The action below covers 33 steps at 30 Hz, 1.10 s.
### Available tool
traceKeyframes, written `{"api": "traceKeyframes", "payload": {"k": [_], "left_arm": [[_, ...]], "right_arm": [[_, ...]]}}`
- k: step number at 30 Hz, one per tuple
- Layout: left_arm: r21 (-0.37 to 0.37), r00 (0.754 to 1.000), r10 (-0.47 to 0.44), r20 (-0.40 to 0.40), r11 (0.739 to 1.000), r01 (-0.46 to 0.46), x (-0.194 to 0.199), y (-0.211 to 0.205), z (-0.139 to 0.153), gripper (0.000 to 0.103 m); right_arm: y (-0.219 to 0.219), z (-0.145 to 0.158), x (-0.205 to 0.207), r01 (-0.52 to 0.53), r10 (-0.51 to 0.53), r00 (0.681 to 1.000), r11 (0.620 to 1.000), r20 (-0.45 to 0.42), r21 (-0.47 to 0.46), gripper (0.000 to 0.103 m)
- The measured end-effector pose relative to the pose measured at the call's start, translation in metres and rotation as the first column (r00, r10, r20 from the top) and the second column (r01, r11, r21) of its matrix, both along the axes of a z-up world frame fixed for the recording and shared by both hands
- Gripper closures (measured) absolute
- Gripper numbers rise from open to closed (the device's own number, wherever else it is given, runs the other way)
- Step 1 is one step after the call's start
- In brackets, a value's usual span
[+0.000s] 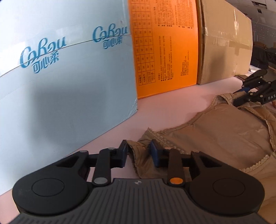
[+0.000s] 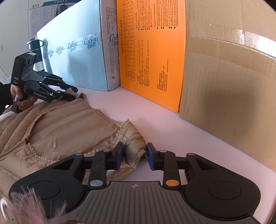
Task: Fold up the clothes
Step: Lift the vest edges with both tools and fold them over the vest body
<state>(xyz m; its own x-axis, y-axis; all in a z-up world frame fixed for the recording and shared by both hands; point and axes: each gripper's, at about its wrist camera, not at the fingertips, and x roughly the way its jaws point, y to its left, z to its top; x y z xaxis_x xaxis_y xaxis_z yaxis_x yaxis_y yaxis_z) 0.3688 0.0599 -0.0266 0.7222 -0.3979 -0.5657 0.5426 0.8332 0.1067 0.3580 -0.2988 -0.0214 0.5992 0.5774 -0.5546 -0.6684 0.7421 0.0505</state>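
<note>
Both tongs are clamped down on the same garment here. The left tongs [image 1: 138, 154] have their blue pads pinched in on a bunched-up corner of the beige quilted jacket [image 1: 222, 131], with only a narrow gap between the pads and that gap is stuffed with fabric. Same deal on the other side: the right tongs [image 2: 134, 156] are nearly closed on the opposite shoulder corner of the jacket [image 2: 69, 125], puffy quilted fabric squeezed between the pads.

The jacket is lying flat on the pale pink table [image 1: 163, 106], lace-trimmed neckline facing up, stretched between the two tongs. Each wrist view has its own grabbed corner right up front at the tips, with the rest of the jacket spreading away toward the other tongs.

What's different between the views: the right wrist camera catches the whole left unit from the side, including the person's hand [image 2: 22, 100] wrapped around its handle, and you can see its tips sitting down on the far corner of the jacket. It also shows some pinkish fur [image 2: 29, 205] at the bottom left edge, and a poster on the wall [image 2: 43, 15] behind the boxes. The left wrist camera only gets the right tongs poking in at the right edge.

Behind it all, along the back of the table, stand a light blue box [image 1: 69, 77], an orange box [image 1: 165, 48] and a plain cardboard box [image 1: 226, 46], side by side.
</note>
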Motion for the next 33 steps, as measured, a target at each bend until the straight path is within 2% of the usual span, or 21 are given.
{"api": "traceKeyframes", "payload": {"k": [3,9,17,24,33], "left_arm": [[0.015,1.0,-0.003,0.014,1.0,0.003,-0.004,-0.004,0.001,0.09],[0.003,0.999,0.01,0.034,1.0,-0.01,-0.02,0.002,0.014,0.092],[-0.023,0.992,0.009,0.123,1.0,-0.006,-0.058,0.002,0.058,0.093],[-0.034,0.977,-0.008,0.212,0.999,0.016,-0.113,0.005,0.098,0.094],[-0.052,0.937,-0.058,0.346,0.995,0.08,-0.213,0.017,0.142,0.094]], "right_arm": [[0.004,0.002,-0.001,0.002,-0.002,1.0,1.0,-0.003,-0.006,0.088],[0.006,0.011,-0.012,0.021,-0.021,1.0,1.0,0.015,0.011,0.091],[0.008,0.047,-0.045,0.023,-0.026,0.997,0.999,0.072,0.036,0.091],[0.011,0.087,-0.097,0.011,-0.02,0.989,0.998,0.144,0.064,0.091],[0.007,0.124,-0.188,-0.048,0.013,0.973,0.988,0.23,0.149,0.091]]}}
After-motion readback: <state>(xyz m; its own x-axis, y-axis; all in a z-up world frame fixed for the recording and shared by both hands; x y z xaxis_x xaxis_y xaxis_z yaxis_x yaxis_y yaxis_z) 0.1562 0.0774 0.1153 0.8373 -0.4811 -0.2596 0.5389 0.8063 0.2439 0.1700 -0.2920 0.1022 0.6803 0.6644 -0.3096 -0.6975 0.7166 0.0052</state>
